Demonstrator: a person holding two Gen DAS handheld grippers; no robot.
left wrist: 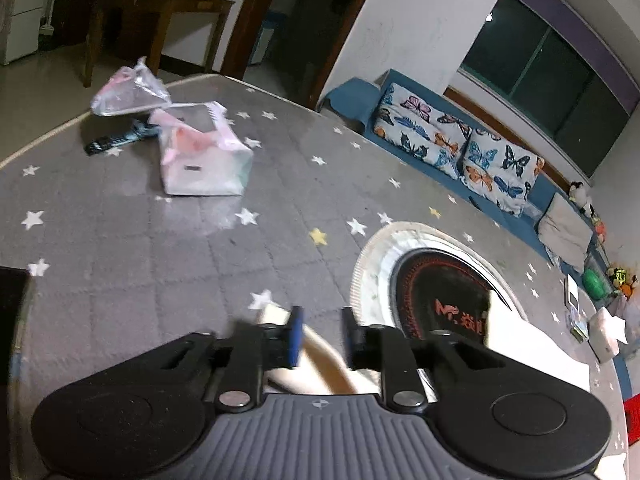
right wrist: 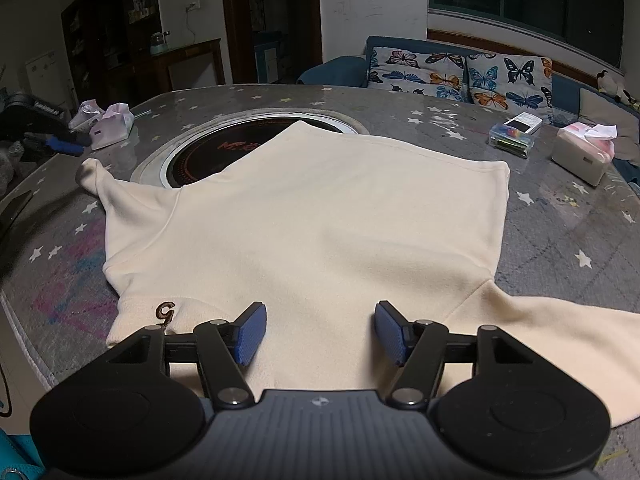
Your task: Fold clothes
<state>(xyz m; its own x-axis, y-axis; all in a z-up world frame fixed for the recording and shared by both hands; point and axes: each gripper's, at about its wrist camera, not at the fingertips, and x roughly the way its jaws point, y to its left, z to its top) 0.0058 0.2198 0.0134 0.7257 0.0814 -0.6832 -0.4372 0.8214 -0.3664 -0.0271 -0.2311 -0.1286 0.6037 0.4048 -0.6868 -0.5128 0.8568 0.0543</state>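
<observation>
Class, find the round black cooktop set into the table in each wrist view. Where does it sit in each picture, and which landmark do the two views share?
Left wrist view: the cooktop sits lower right, just beyond the left gripper, partly hidden by the cream garment.
Right wrist view: upper left of centre, its near side under the garment.
Shared landmark: the butterfly cushions.

Garment [right wrist: 304, 220] lay on the counter [right wrist: 560, 240] ahead of the right jaws, overlapping the inset hob [right wrist: 208, 152] behind.
</observation>
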